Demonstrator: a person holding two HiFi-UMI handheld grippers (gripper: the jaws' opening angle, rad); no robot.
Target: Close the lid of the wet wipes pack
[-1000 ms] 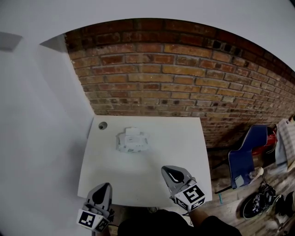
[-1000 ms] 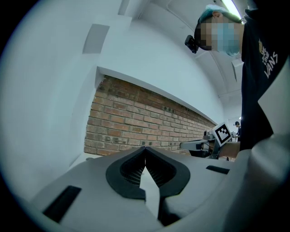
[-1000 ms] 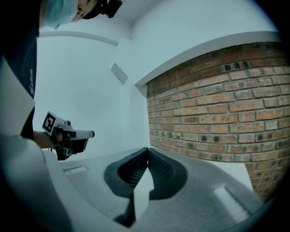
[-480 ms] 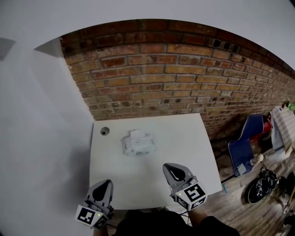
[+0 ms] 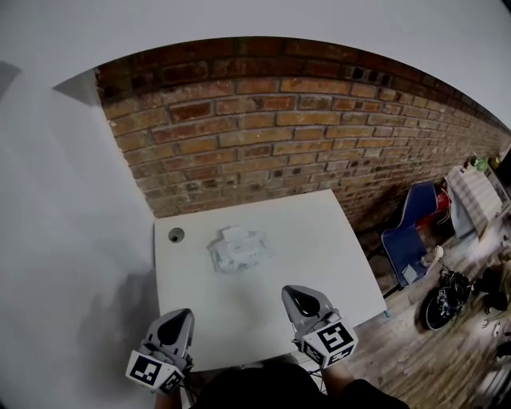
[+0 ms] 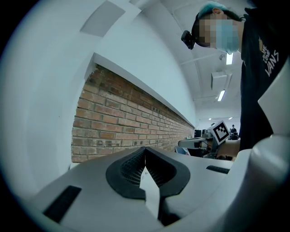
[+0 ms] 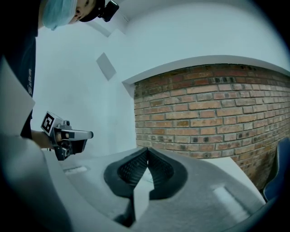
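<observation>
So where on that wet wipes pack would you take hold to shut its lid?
Probably the small flap at the far edge of the wet wipes pack, toward the brick wall. It looks raised while the pack lies flat, so come over it from the wall side and press down.

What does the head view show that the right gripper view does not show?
Only the head view: the wet wipes pack on the white table, and the table's round hole. Only the right gripper view: the person's blue cap and head camera. Both: the brick wall, the left gripper, and the right gripper with jaws shut on nothing.
</observation>
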